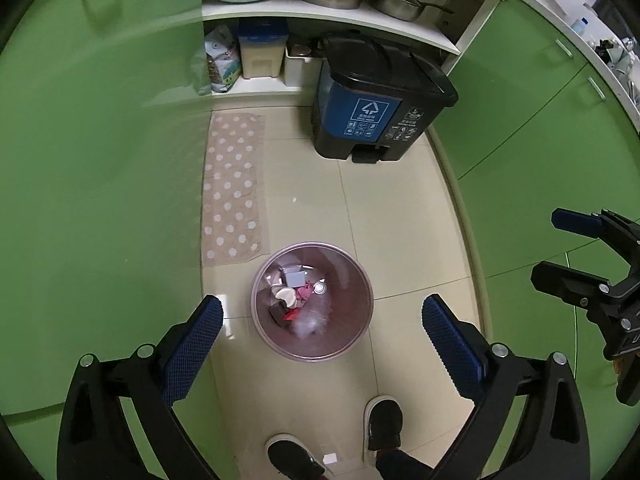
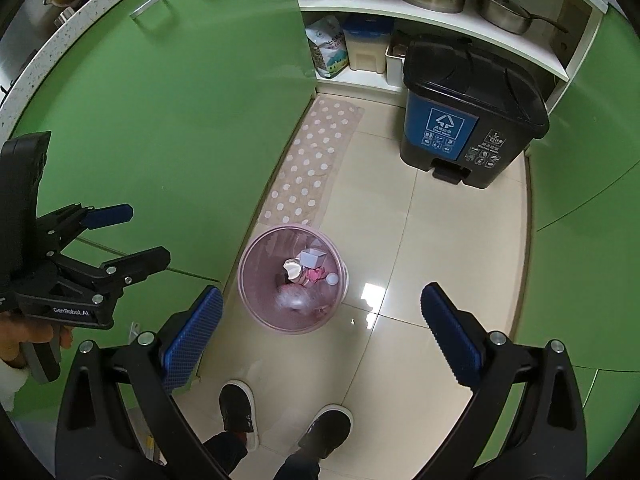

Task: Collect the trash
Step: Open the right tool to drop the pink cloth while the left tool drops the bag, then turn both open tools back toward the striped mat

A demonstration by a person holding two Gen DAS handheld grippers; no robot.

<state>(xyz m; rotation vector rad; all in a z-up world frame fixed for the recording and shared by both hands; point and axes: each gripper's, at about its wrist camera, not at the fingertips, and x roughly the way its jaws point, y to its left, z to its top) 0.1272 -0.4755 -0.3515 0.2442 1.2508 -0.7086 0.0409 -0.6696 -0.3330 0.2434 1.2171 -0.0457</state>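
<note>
A small pink wastebasket [image 1: 360, 320] stands on the tiled floor, also in the right wrist view [image 2: 256, 304]. It holds mixed trash [image 1: 298, 294]: a white box, crumpled paper, red scraps, clear plastic. My left gripper [image 1: 322, 316] is open and empty, high above the basket. It also shows at the left of the right wrist view [image 2: 144, 236]. My right gripper [image 2: 322, 308] is open and empty, also high above the floor. It also shows at the right of the left wrist view [image 1: 556, 246].
A black and blue pedal bin [image 1: 376, 100] stands at the far end by the shelves. A dotted beige mat [image 1: 234, 188] lies along the left green cabinets [image 1: 100, 160]. More green cabinets [image 1: 540, 140] line the right. Pots and a basin sit on the shelf [image 1: 320, 10]. The person's shoes [image 1: 384, 424] are below.
</note>
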